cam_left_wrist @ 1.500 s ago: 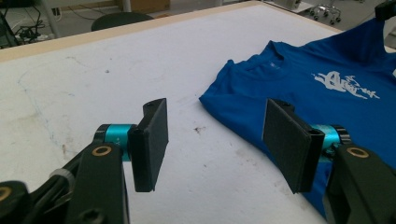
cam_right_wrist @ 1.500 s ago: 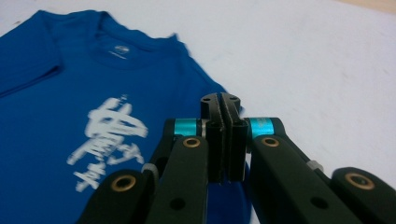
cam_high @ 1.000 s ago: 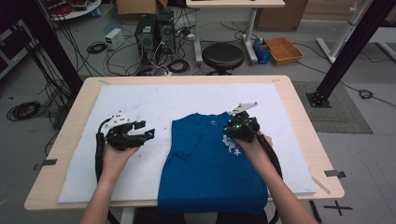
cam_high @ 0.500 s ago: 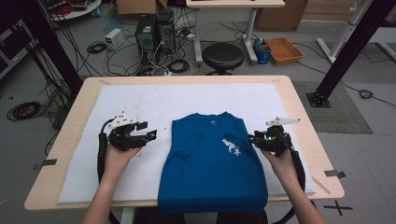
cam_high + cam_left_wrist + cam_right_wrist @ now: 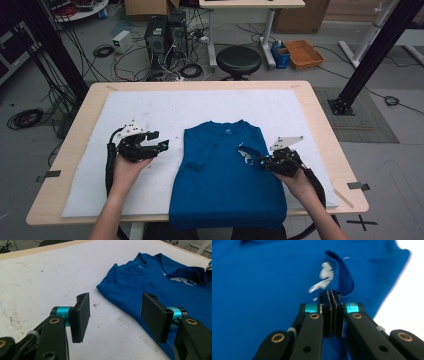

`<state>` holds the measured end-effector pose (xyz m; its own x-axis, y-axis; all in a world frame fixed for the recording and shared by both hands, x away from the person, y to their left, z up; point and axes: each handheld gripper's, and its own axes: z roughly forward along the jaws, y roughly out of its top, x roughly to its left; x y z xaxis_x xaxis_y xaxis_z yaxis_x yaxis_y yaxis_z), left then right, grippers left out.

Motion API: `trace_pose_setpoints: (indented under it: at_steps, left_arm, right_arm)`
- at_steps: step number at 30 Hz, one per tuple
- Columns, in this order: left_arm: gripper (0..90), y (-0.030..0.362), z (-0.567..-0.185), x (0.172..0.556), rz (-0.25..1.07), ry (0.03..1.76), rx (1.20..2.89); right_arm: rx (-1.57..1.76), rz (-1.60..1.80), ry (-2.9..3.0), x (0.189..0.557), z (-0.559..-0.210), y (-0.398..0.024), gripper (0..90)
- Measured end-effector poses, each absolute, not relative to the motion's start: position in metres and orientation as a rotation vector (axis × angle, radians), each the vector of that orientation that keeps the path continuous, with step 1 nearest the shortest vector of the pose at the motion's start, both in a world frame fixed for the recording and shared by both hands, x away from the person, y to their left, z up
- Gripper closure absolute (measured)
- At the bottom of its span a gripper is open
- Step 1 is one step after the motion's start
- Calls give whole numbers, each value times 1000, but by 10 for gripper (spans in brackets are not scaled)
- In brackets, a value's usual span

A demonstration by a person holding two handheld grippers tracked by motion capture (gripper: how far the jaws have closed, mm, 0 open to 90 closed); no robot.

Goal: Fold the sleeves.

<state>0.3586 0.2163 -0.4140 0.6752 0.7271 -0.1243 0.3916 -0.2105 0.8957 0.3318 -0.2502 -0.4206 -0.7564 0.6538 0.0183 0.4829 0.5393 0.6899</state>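
A blue T-shirt point(image 5: 225, 185) lies flat on the white mat point(image 5: 150, 110), collar away from me, its lower hem hanging over the near table edge. Its right sleeve is folded inward and shows a white print point(image 5: 245, 154). My right gripper point(image 5: 254, 161) lies low at that fold, pointing left. Its jaws have just closed, and in the right gripper view point(image 5: 331, 296) the pads meet with no cloth seen between them, over the shirt point(image 5: 262, 277). My left gripper point(image 5: 161, 146) rests open on the mat left of the shirt. Its jaws point(image 5: 115, 312) are wide apart and hold nothing, with the shirt point(image 5: 155, 277) ahead.
The mat covers most of the wooden table point(image 5: 85, 110). Behind the table are a black stool point(image 5: 239, 59), computer towers point(image 5: 162, 32), floor cables and an orange box point(image 5: 304, 52). A black frame post point(image 5: 372, 55) stands at the right.
My right hand moved off the shirt's upper right toward the right edge and down, and its jaws closed. The left hand stayed put.
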Motion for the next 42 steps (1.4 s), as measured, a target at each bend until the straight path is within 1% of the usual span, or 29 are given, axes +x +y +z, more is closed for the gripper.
trace_pose_setpoints:
  at_steps: [3, 5, 6, 7, 8, 9, 10, 11, 12, 13, 15, 17, 19, 20, 23, 24, 28, 30, 33, 36, 42]
  left_arm:
    - [408, 216, -413, 358, 401, 881, 1830]
    - [408, 215, -412, 358, 409, 878, 1831]
    - [408, 215, -412, 357, 407, 870, 1830]
    - [408, 215, -411, 357, 413, 864, 1832]
    - [408, 214, -410, 356, 411, 863, 1829]
    - [408, 214, -409, 356, 412, 862, 1828]
    - [408, 214, -408, 356, 414, 857, 1825]
    - [408, 214, -407, 356, 409, 849, 1819]
    - [408, 213, -406, 356, 409, 837, 1813]
    - [408, 213, -405, 356, 407, 827, 1810]
    - [408, 211, -402, 356, 393, 806, 1797]
    - [409, 209, -399, 356, 395, 795, 1765]
    - [409, 206, -395, 358, 353, 801, 1742]
    - [408, 205, -394, 360, 337, 808, 1748]
    - [398, 199, -390, 364, 322, 817, 1744]
    - [376, 197, -389, 365, 313, 816, 1745]
    - [365, 189, -389, 368, 312, 790, 1762]
    - [345, 187, -391, 369, 307, 791, 1778]
    - [345, 186, -393, 368, 306, 799, 1797]
    - [346, 185, -392, 363, 333, 778, 1798]
    - [345, 184, -390, 359, 334, 757, 1816]
  right_arm:
    - [886, 997, 2585, 329, -423, -250, 884]
    - [835, 1028, 2613, 327, -423, -255, 786]
    - [835, 1028, 2613, 327, -423, -255, 786]
    - [840, 1054, 2602, 327, -421, -258, 745]
    - [831, 1093, 2589, 327, -419, -260, 729]
    - [828, 1130, 2570, 327, -415, -263, 685]
    - [844, 1156, 2539, 328, -410, -265, 614]
    - [905, 1216, 2477, 331, -401, -271, 572]
    - [905, 1216, 2477, 331, -401, -271, 572]
    - [912, 1254, 2441, 334, -396, -274, 537]
    - [970, 1298, 2359, 340, -386, -279, 435]
    - [1010, 1345, 2283, 346, -376, -284, 390]
    - [1041, 1395, 2218, 352, -368, -288, 348]
    - [1066, 1428, 2169, 359, -359, -292, 304]
    - [1080, 1457, 2141, 363, -354, -294, 293]
    - [1084, 1466, 2125, 366, -352, -295, 281]
    - [1097, 1456, 2087, 369, -354, -297, 212]
    - [1077, 1432, 2108, 368, -360, -297, 212]
    - [1080, 1397, 2125, 370, -365, -300, 213]
    - [1085, 1403, 2102, 370, -364, -304, 213]
    - [1081, 1408, 2105, 370, -365, -305, 213]
